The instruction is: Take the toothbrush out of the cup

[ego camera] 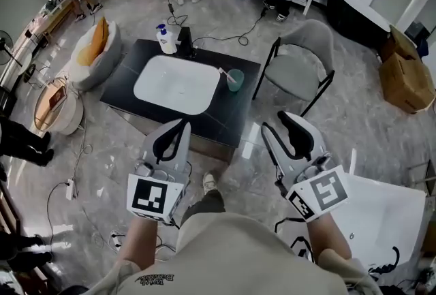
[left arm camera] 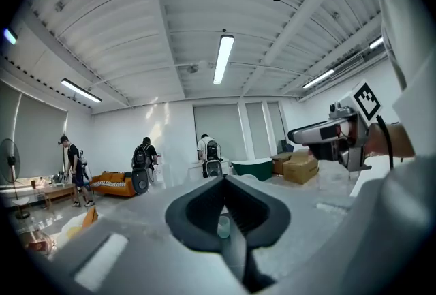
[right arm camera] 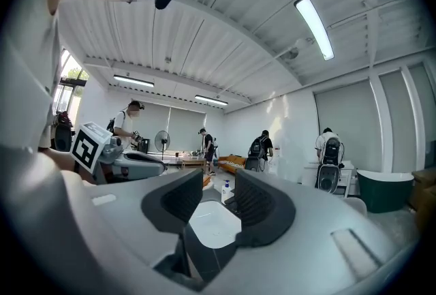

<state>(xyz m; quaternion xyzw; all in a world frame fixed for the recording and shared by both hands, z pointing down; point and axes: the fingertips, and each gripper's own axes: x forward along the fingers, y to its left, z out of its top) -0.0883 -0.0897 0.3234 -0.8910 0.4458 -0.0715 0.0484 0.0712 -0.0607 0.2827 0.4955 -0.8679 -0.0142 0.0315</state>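
A pale green cup point(ego camera: 236, 80) stands on the black table point(ego camera: 231, 120), just right of the white basin point(ego camera: 178, 84). A white toothbrush point(ego camera: 224, 73) leans out of the cup toward the basin. Both grippers hang well short of the table, above the floor. My left gripper point(ego camera: 182, 123) has its tips together and holds nothing. Through the loop of my left gripper point(left arm camera: 225, 179) the cup point(left arm camera: 223, 225) shows far off. My right gripper point(ego camera: 276, 122) stands open and empty. The gap between the jaws of my right gripper point(right arm camera: 218, 181) frames the basin point(right arm camera: 212, 222).
A soap pump bottle point(ego camera: 163, 39) and a dark faucet point(ego camera: 185, 41) stand at the table's far edge. A grey chair point(ego camera: 303, 55) is right of the table, cardboard boxes point(ego camera: 405, 75) further right. A round cushion seat point(ego camera: 95, 48) sits left, a white sheet point(ego camera: 381, 219) lies near right.
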